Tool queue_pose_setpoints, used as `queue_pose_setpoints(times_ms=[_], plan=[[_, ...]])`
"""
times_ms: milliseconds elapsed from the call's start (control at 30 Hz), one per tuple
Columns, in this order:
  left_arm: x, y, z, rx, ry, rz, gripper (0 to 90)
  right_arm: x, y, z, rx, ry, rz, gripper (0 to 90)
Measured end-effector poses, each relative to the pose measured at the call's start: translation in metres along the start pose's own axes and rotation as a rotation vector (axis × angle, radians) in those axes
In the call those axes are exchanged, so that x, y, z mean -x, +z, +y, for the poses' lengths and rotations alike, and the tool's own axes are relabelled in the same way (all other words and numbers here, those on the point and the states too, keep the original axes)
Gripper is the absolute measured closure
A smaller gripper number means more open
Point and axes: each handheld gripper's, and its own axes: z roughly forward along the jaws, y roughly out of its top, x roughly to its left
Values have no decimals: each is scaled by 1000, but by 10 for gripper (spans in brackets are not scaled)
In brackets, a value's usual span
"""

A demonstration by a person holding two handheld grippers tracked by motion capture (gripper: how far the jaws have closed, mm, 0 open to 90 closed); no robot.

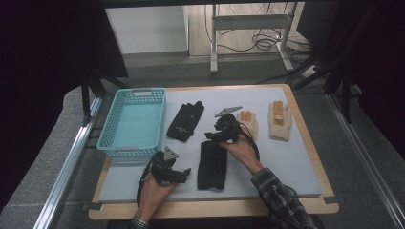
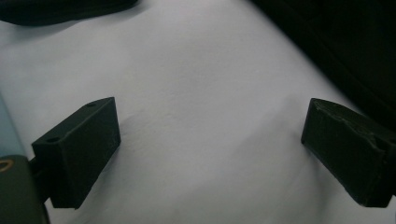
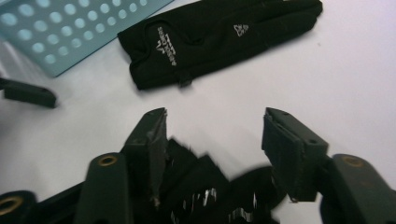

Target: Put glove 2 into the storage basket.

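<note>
Two black gloves lie on the white mat. One black glove (image 1: 185, 121) (image 3: 219, 32), with a white logo, rests beside the basket. The other black glove (image 1: 212, 164) lies at the front middle, its fingers (image 3: 205, 186) under my right gripper (image 1: 212, 135) (image 3: 215, 135). That gripper is open, with nothing pinched between its pads. My left gripper (image 1: 184, 172) (image 2: 210, 149) rests low at the front left, jaws wide open over bare mat. Two cream gloves with orange fingers (image 1: 248, 122) (image 1: 279, 120) lie at the back right.
A turquoise perforated basket (image 1: 133, 123) (image 3: 60, 32) stands empty at the mat's left side. The mat lies on a wooden board (image 1: 215, 207) whose front edge is near the person's forearms. A metal frame and cables are on the floor beyond.
</note>
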Motion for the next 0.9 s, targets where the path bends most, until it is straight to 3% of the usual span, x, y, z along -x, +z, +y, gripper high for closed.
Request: queue_pose_setpoints(times_ms=[233, 400, 567, 800, 900], plan=[[-4, 0, -2, -2, -22, -19, 36, -1, 35, 25, -6, -24, 3, 543], [-4, 0, -3, -4, -20, -18, 35, 0, 67, 38, -27, -18, -12, 565], [-3, 0, -3, 2, -27, -17, 36, 2, 88, 45, -15, 21, -28, 502], [-3, 0, -3, 3, -28, -17, 36, 1, 112, 56, -13, 11, -69, 402], [-3, 0, -3, 6, -28, -18, 36, -1, 123, 59, -41, -20, -93, 405]])
